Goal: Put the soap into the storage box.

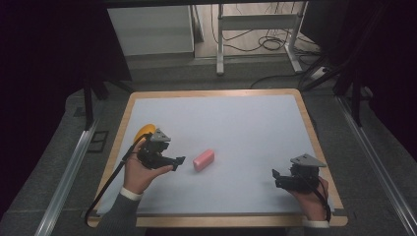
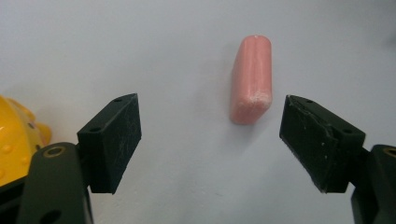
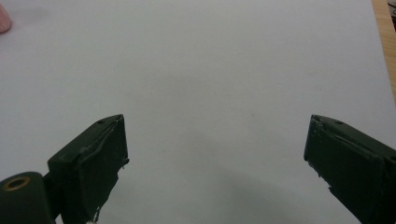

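Observation:
A pink rounded block (image 1: pixel 203 159) lies on the white mat (image 1: pixel 236 123), a little left of the middle. My left gripper (image 1: pixel 177 161) is held just to its left, pointing at it. In the left gripper view the pink block (image 2: pixel 251 79) lies a short way ahead of the open left gripper (image 2: pixel 212 135), nearer the right-hand jaw and touching neither. My right gripper (image 1: pixel 276 178) hovers near the front right of the mat. The right gripper (image 3: pixel 217 149) is wide open over bare mat, with a sliver of the pink block (image 3: pixel 3 18) in the top left corner.
A yellow bumpy object (image 1: pixel 143 131) sits at the mat's left edge behind my left hand, and the yellow object (image 2: pixel 16 140) is beside the left-hand jaw. A wooden board rim (image 1: pixel 216 92) frames the mat. Beyond it stand table legs and cables on the floor.

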{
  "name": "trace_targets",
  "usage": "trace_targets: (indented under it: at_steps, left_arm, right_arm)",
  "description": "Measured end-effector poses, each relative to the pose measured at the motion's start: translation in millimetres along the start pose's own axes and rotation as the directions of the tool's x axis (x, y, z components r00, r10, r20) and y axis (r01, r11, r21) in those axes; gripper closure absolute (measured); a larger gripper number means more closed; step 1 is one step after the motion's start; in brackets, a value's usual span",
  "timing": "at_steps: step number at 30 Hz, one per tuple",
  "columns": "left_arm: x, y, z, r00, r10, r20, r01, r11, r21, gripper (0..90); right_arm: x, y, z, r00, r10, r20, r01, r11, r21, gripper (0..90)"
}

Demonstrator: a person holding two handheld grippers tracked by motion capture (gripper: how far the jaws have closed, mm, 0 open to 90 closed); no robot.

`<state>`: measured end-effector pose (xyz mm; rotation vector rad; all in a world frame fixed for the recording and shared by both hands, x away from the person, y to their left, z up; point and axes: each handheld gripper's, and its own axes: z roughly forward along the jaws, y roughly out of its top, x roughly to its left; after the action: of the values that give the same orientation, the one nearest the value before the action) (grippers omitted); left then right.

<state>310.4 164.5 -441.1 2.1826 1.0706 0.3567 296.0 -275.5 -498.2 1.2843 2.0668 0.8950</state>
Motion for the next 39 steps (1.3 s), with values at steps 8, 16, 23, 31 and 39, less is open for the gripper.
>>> trace_targets:
  at_steps: [8, 16, 23, 31, 39]
  left_arm:
    - [-11.5, 9.6, 2.5, 0.9991, 0.043, 0.000, -0.043, 0.9990, 0.010, 22.0]
    - [-19.9, 19.7, 10.7, 0.9978, 0.061, 0.024, -0.062, 0.9977, 0.026, 22.5]
    - [-25.8, 26.5, 20.0, 0.9965, 0.079, 0.028, -0.081, 0.9953, 0.053, 22.9]
    - [-29.4, 28.9, 32.0, 0.9959, 0.077, 0.047, -0.080, 0.9938, 0.077, 23.2]
    - [-32.0, 34.4, 39.6, 0.9947, 0.089, 0.052, -0.094, 0.9904, 0.102, 23.7]
  right_arm:
    - [-0.2, 0.1, -0.8, 1.0000, -0.001, 0.005, 0.001, 1.000, -0.001, 6.0]
    - [-0.3, -0.1, -0.7, 1.0000, -0.002, 0.005, 0.002, 1.000, 0.000, 6.0]
    - [0.0, -0.6, 0.2, 1.0000, -0.001, 0.005, 0.001, 1.000, 0.005, 6.0]
    - [-0.3, -0.8, 0.6, 1.0000, -0.002, 0.004, 0.002, 1.000, 0.006, 6.0]
    - [-0.1, -1.4, 2.1, 1.0000, -0.005, 0.004, 0.005, 1.000, 0.013, 6.0]
